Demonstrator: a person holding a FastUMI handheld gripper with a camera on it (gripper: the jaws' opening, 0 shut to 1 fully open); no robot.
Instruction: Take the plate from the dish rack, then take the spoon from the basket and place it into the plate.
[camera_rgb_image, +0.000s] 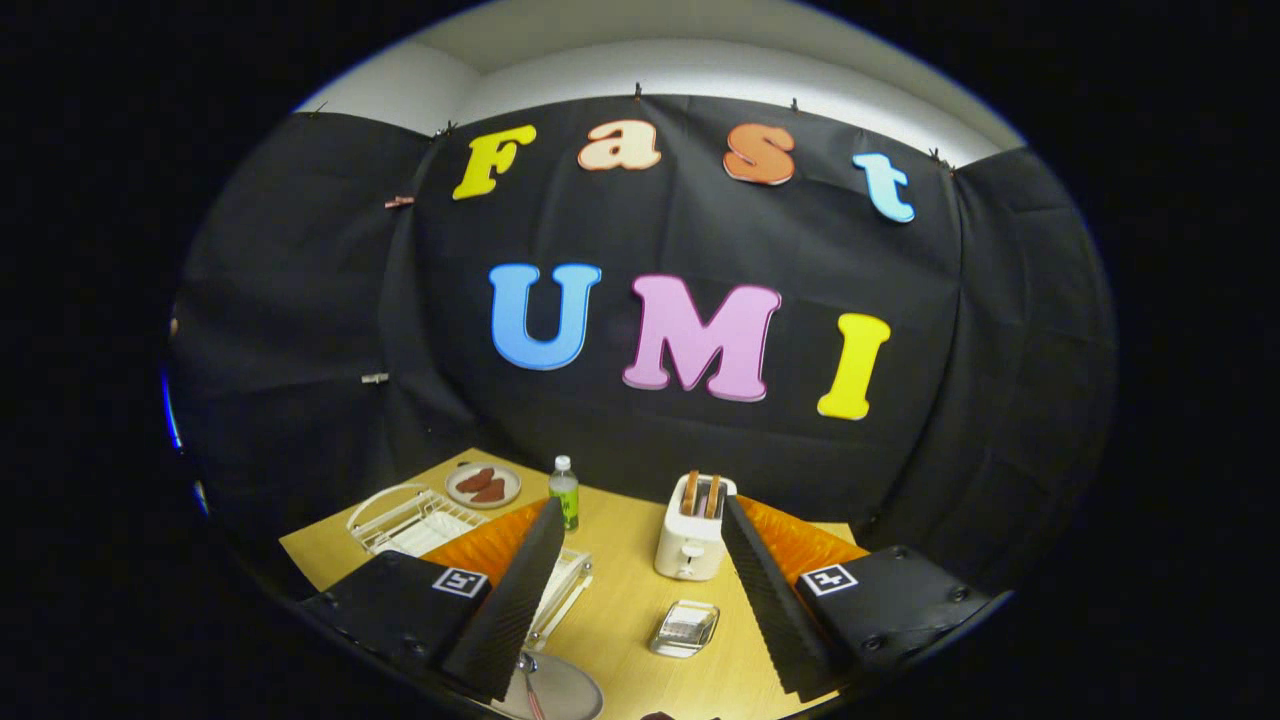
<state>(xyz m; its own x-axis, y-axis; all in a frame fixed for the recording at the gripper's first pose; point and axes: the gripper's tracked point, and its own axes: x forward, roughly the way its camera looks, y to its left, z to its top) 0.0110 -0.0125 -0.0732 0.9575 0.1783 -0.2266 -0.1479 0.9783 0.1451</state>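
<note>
Above the tabletop, the gripper hangs released, fingers spread wide and grasping nothing. Between the fingers lie a toaster at 12 o'clock and a small glass dish just ahead. The white rack stands at 10 o'clock, beyond the left finger; a plate of brown pieces and a bottle stand behind it. The spoon cannot be made out.

White toaster, green bottle and glass dish on wooden table.
</note>
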